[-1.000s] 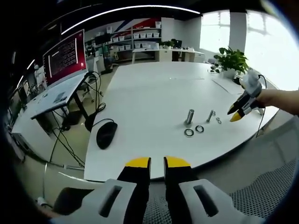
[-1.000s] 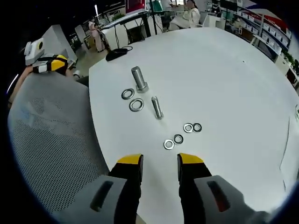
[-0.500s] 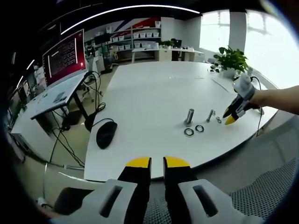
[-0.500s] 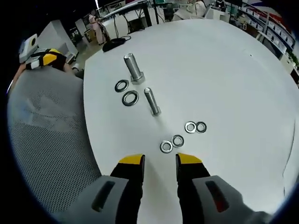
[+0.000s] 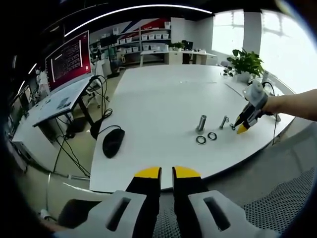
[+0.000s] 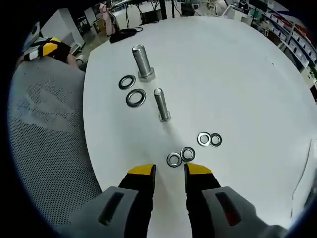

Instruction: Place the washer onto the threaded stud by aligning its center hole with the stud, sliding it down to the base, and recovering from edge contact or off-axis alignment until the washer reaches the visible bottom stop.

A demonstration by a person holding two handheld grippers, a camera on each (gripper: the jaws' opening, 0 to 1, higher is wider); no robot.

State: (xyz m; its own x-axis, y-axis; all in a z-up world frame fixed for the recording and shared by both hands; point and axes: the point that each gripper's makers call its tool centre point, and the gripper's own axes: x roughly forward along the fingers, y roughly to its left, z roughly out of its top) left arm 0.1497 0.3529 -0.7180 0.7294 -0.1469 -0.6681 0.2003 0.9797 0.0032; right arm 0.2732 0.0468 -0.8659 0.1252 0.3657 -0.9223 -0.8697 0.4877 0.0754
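Observation:
Two threaded studs stand upright on the white table (image 6: 237, 74): a thick stud (image 6: 142, 62) and a thinner stud (image 6: 161, 104). Two large washers (image 6: 135, 97) lie beside the thick one. Several small washers lie nearer; the closest pair (image 6: 174, 159) sits just ahead of my right gripper (image 6: 170, 170), which is open by a small gap and holds nothing. In the left gripper view my left gripper (image 5: 167, 172) hangs off the table's near edge with its jaws almost together, and the right gripper (image 5: 241, 128) hovers to the right of the thinner stud (image 5: 223, 122).
A black mouse (image 5: 113, 143) lies at the table's left corner, and a potted plant (image 5: 245, 63) stands at the far right. A grey mesh chair (image 6: 44, 129) sits against the table edge. A desk with a red-lit monitor (image 5: 68, 62) stands to the left.
My right gripper has moved forward and down toward the closest small washers, and its jaws have narrowed slightly. The left gripper has stayed put.

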